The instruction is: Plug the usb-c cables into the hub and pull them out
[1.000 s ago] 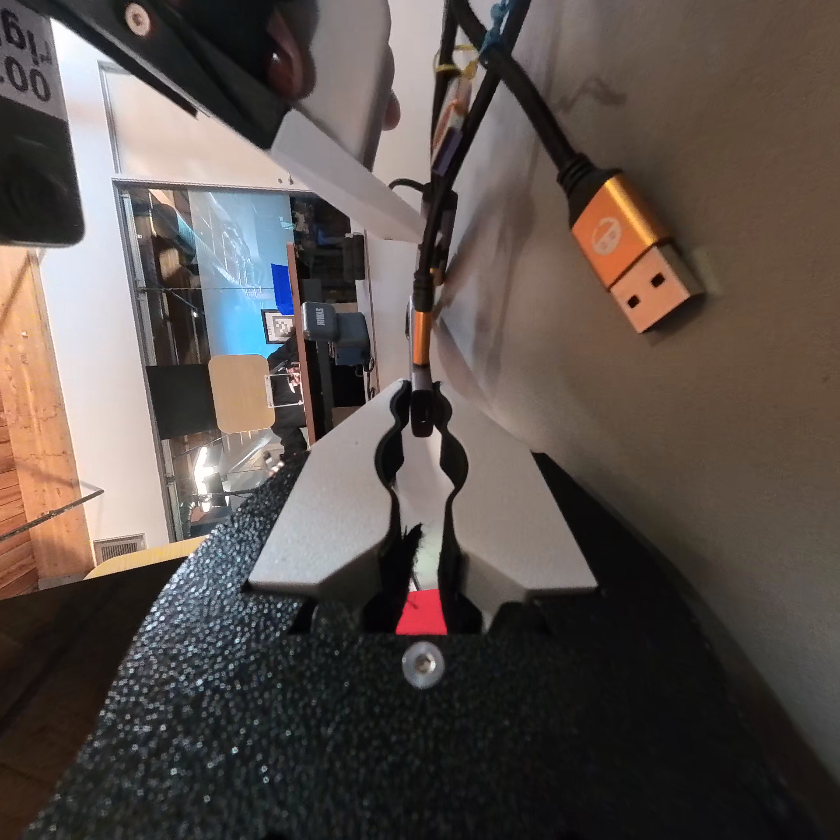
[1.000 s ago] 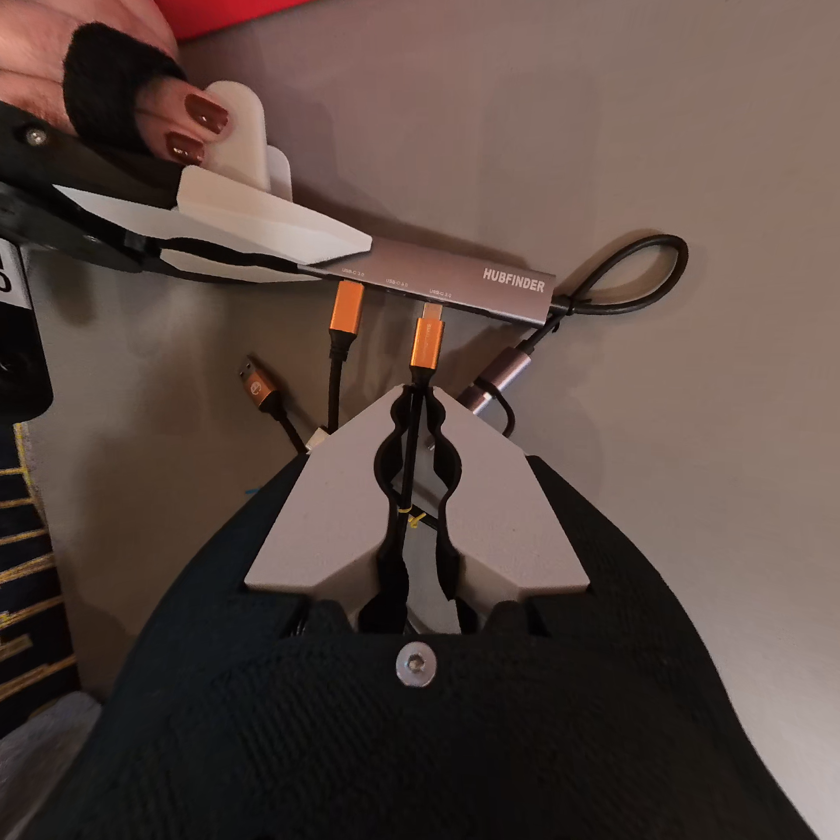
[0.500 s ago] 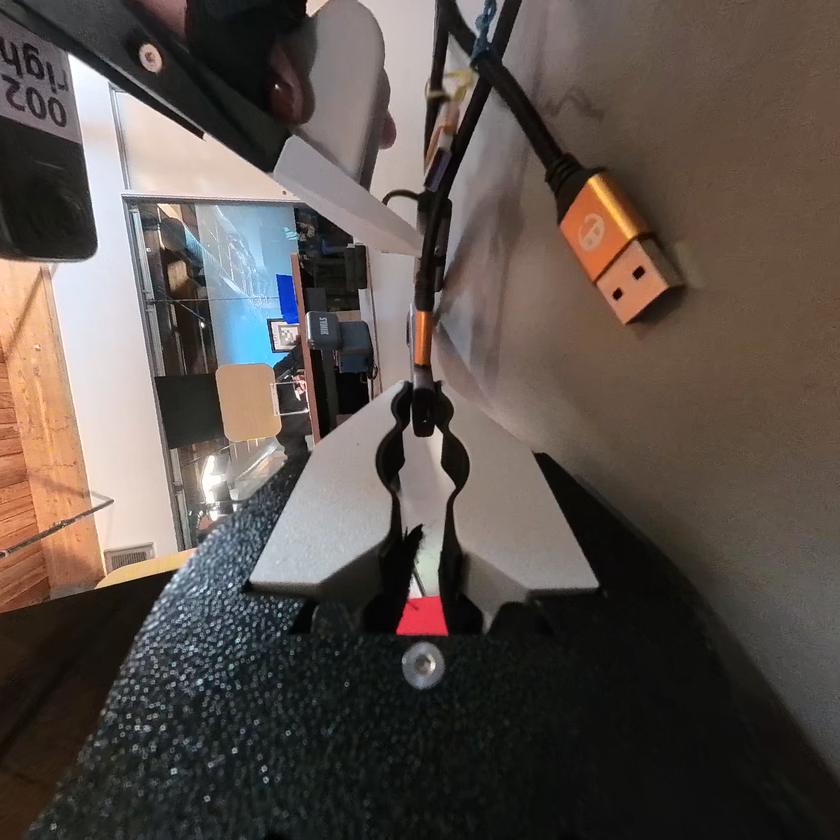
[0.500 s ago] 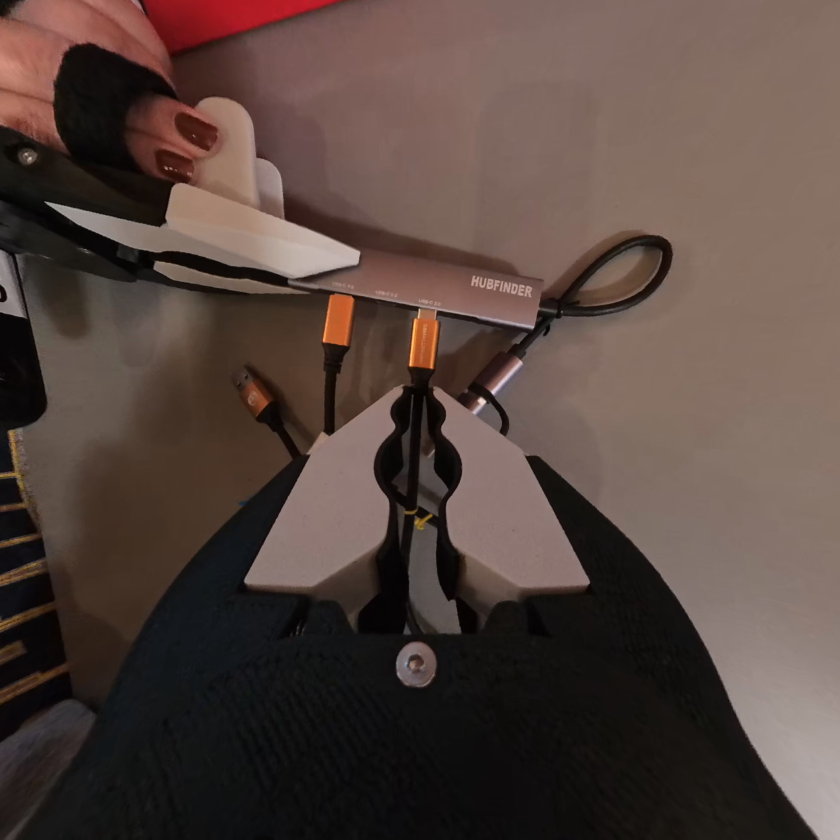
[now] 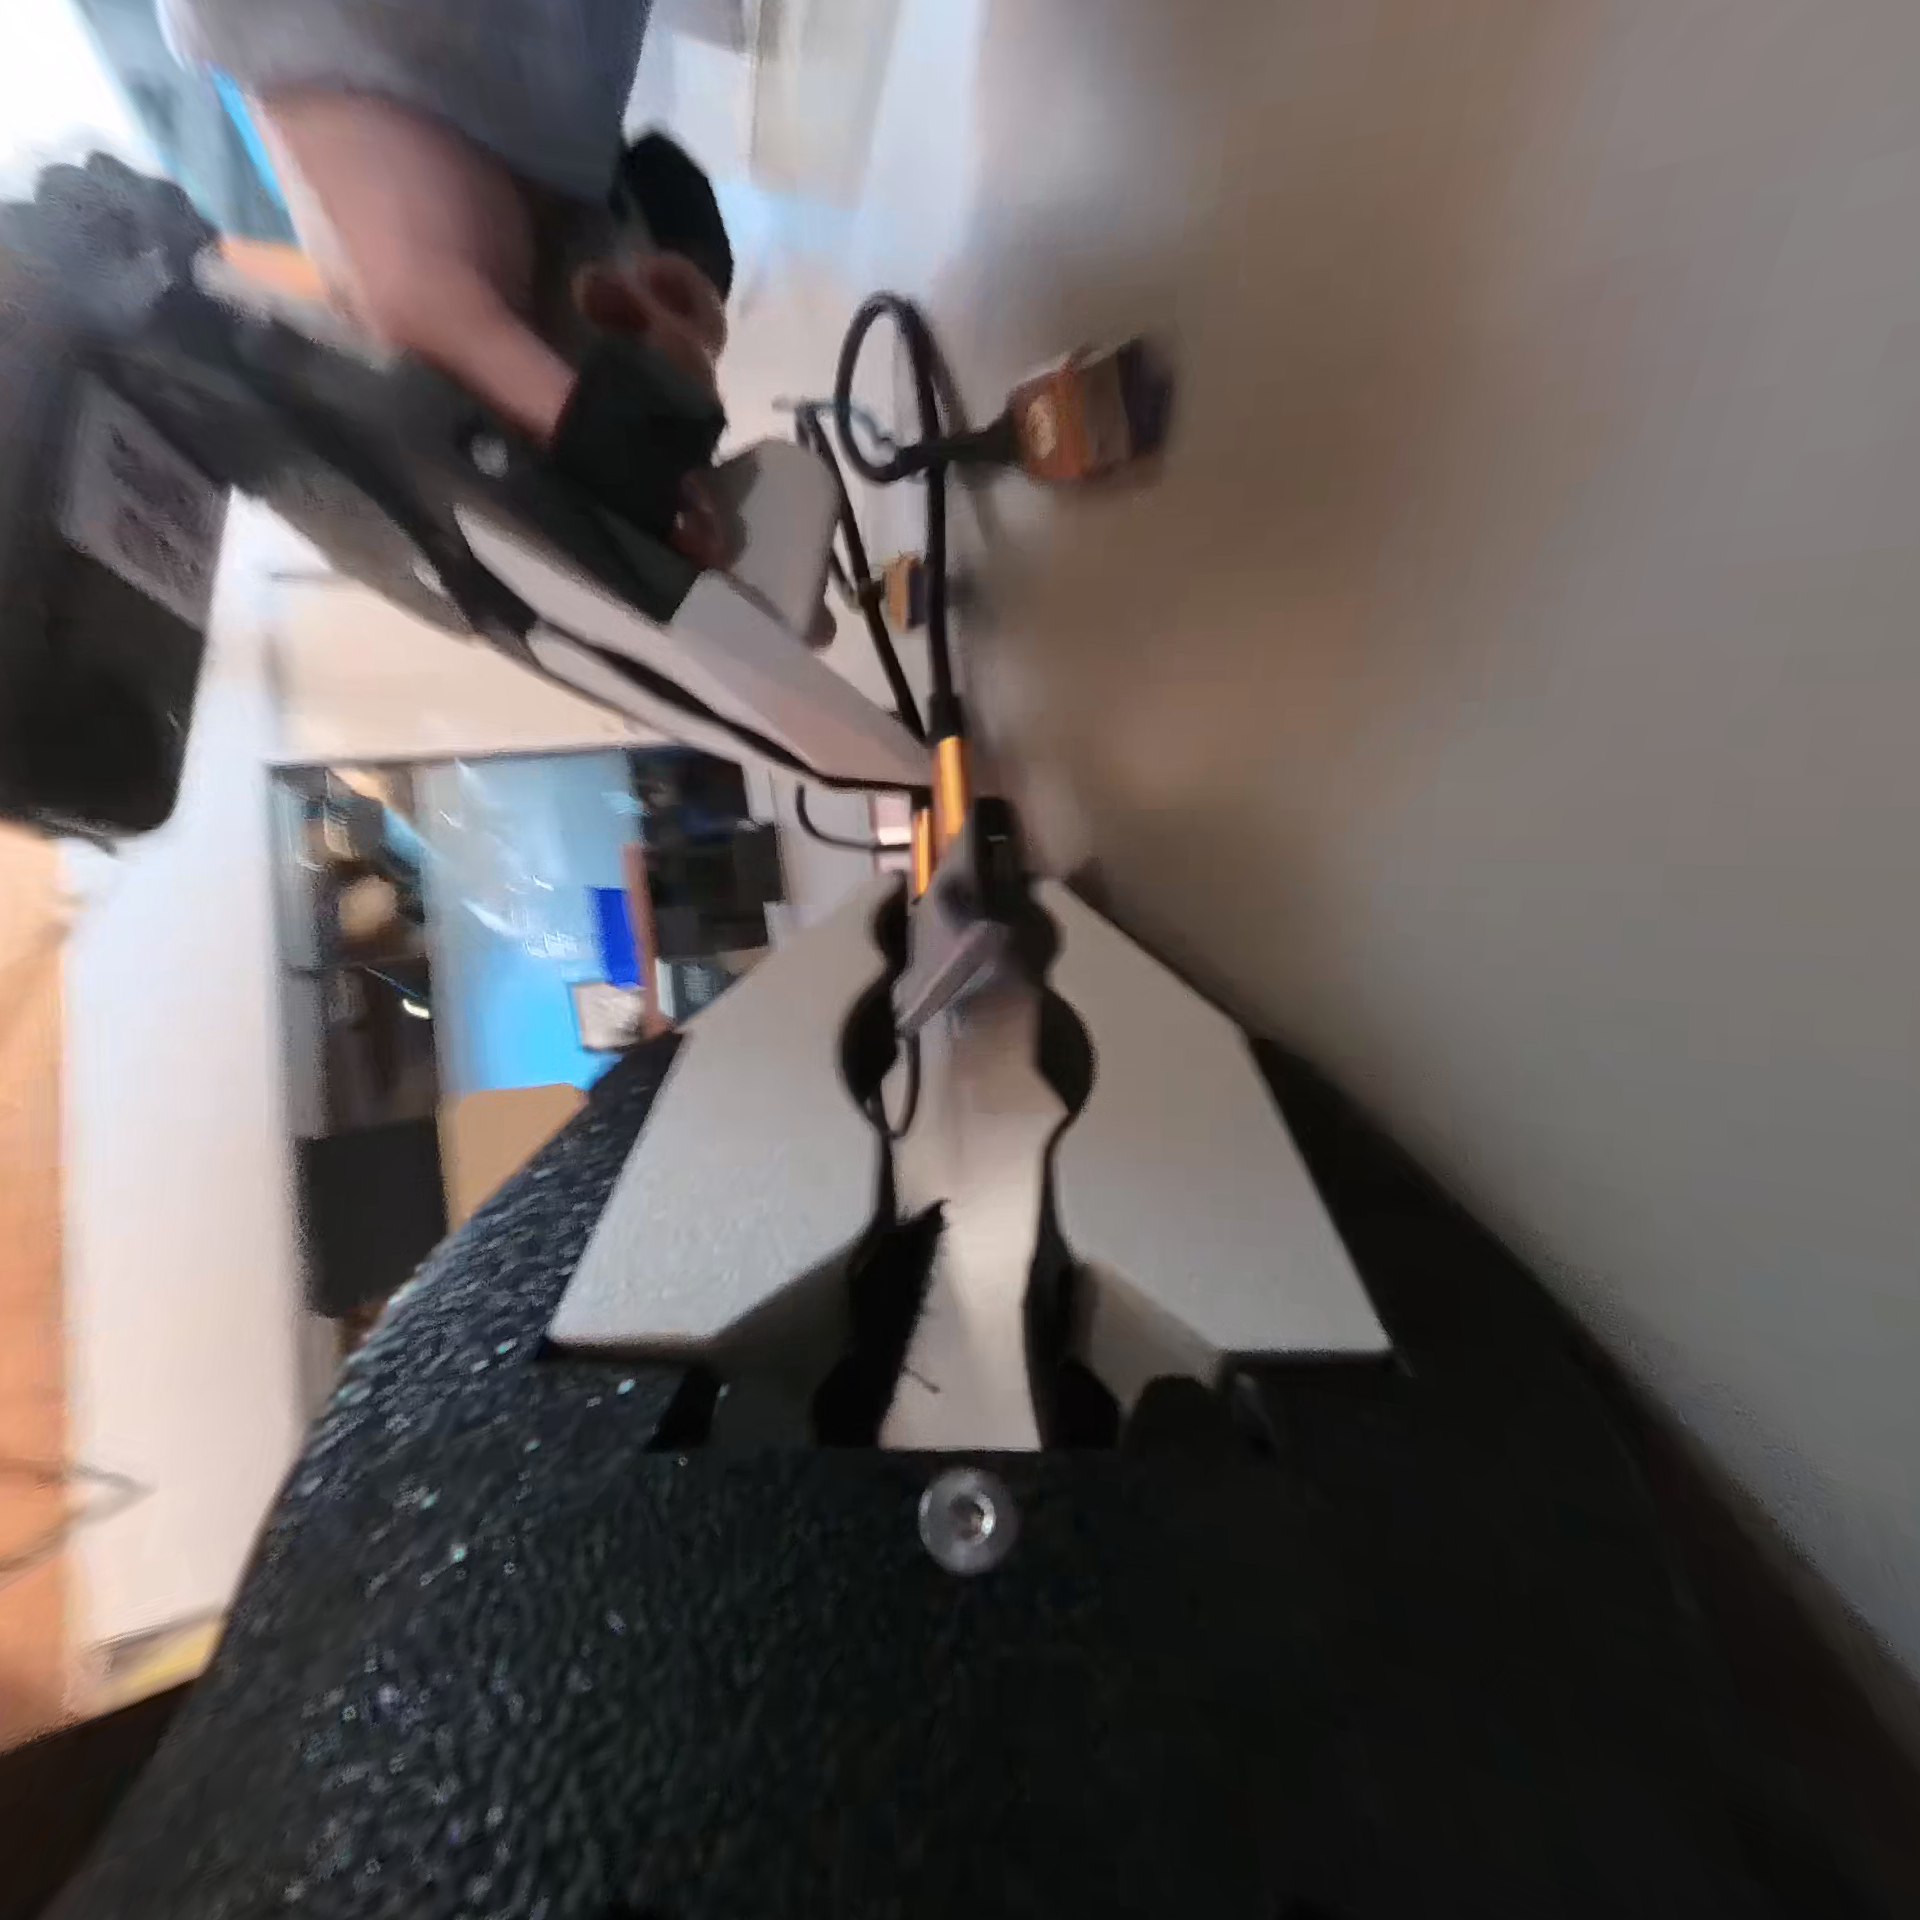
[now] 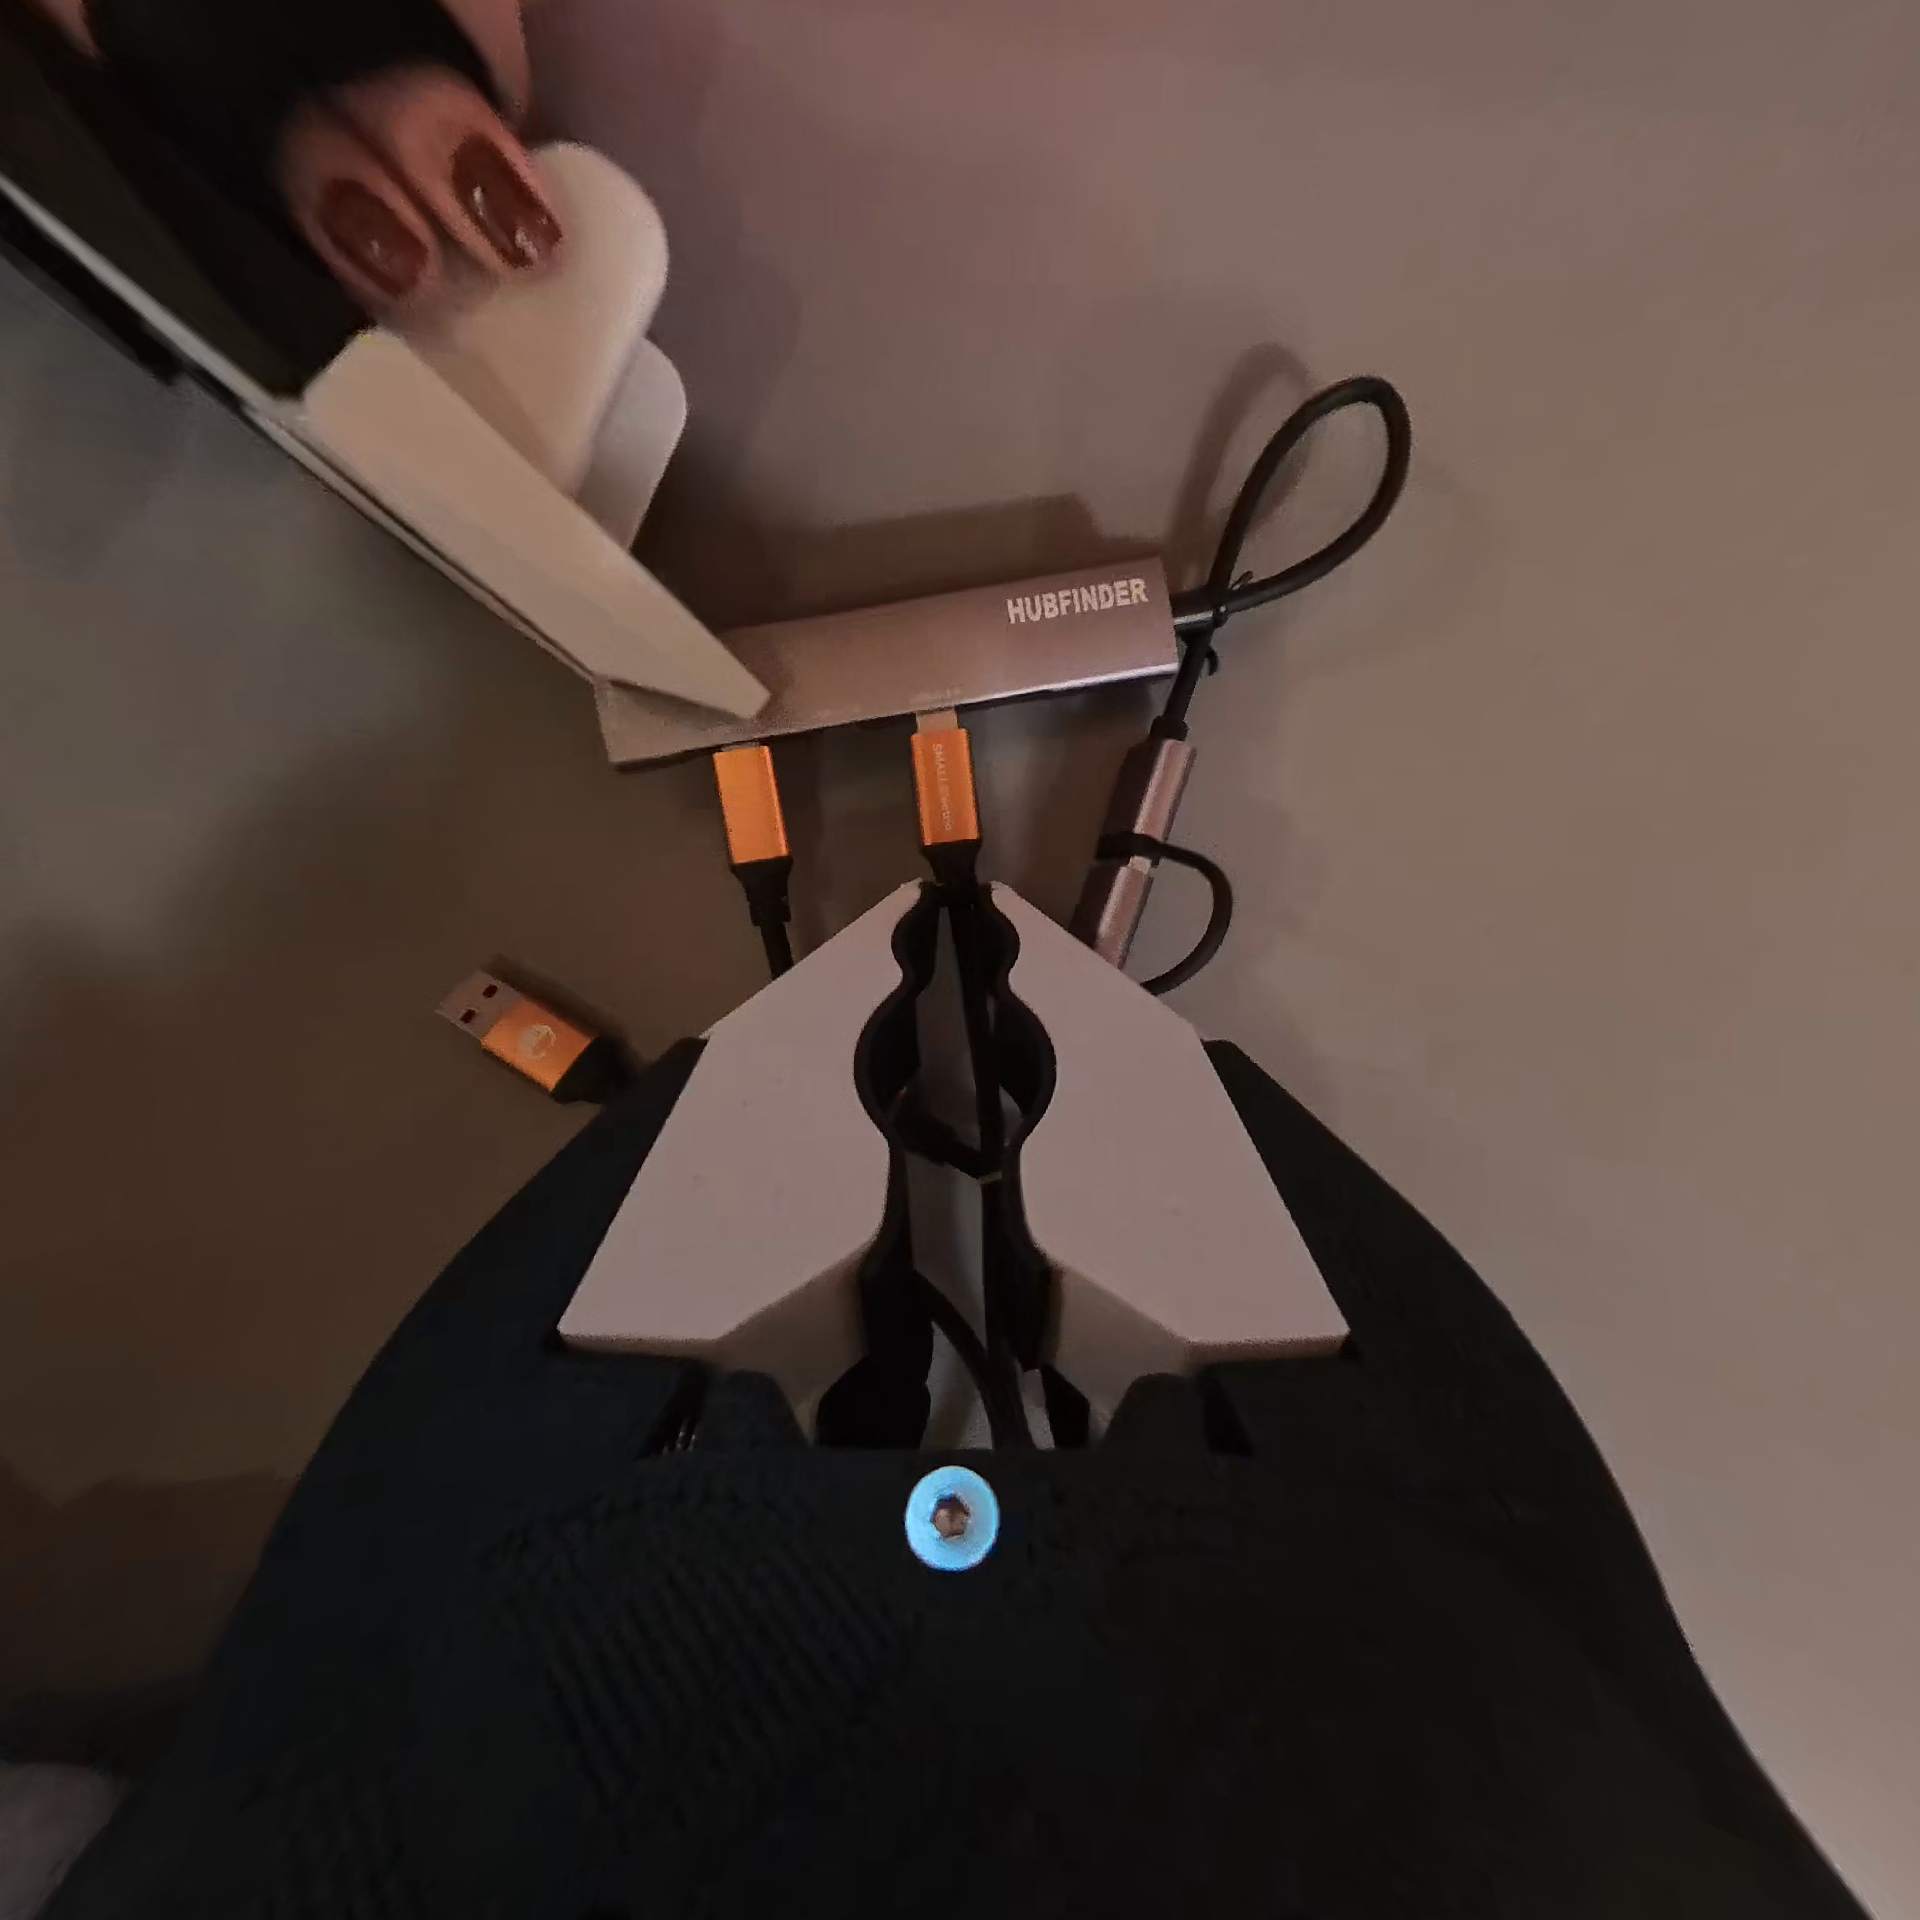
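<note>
The grey hub (image 6: 935, 655) lies on the grey table. Two orange USB-C plugs point into its near side. The left plug (image 6: 748, 805) sits fully in. The right plug (image 6: 943, 790) shows a strip of bare metal at the port. My right gripper (image 6: 956, 894) is shut on that plug's black cable, just behind the plug. My left gripper (image 5: 971, 894) has its jaws parted around the hub's end (image 5: 945, 966). One of its white fingers (image 6: 582, 561) lies over the hub's left end in the right wrist view. The left wrist view is blurred.
A loose orange USB-A connector (image 6: 520, 1029) lies on the table (image 6: 1558, 935) left of my right gripper. The hub's own black cable (image 6: 1299, 499) loops at its right end, with a grey adapter (image 6: 1143, 831) below. A person's hand (image 6: 436, 218) holds the left gripper.
The left gripper has swung round fast and its jaws have parted from their tight hold on the hub's end. The hub has turned slightly. The right gripper has stayed shut on the cable.
</note>
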A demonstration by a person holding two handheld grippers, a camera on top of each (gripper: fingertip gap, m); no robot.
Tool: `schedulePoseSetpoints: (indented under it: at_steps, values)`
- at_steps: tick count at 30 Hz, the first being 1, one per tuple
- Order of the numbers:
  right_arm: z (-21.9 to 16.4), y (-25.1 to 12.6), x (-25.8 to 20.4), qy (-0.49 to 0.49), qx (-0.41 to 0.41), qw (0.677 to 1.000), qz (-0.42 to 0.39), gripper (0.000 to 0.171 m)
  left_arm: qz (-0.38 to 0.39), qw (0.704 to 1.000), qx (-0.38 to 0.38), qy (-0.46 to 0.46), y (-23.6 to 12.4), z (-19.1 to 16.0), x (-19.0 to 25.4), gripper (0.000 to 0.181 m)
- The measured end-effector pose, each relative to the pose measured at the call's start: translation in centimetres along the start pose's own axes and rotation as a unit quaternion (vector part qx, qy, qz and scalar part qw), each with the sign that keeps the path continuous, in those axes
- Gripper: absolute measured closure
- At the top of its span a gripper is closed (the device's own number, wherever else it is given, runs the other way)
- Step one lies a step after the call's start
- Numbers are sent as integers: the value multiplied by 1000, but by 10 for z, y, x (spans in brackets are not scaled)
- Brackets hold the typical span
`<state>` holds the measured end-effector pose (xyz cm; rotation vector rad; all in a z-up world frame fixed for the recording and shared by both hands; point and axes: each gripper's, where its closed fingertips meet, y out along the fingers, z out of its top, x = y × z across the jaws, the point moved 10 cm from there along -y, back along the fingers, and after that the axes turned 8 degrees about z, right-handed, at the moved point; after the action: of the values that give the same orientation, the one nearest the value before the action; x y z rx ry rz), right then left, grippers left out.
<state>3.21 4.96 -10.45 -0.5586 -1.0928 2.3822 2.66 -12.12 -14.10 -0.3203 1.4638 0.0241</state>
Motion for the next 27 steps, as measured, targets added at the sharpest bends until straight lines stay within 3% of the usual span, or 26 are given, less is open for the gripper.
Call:
schedulePoseSetpoints:
  at_steps: [6,17,21,27]
  values:
    - [0,0,5,-10,2,1000,-8,165,4,997,-71,-34,4,-18,-8,146]
    - [-6,-3,7,-14,26,999,27,165,-6,994,-93,-53,16,-23,-7,154]
    - [-8,-4,10,-11,26,999,16,165,-19,996,-77,-30,23,-23,-4,169]
    - [-8,-5,9,-25,-7,1000,-11,166,-16,997,-72,-32,29,-21,-5,168]
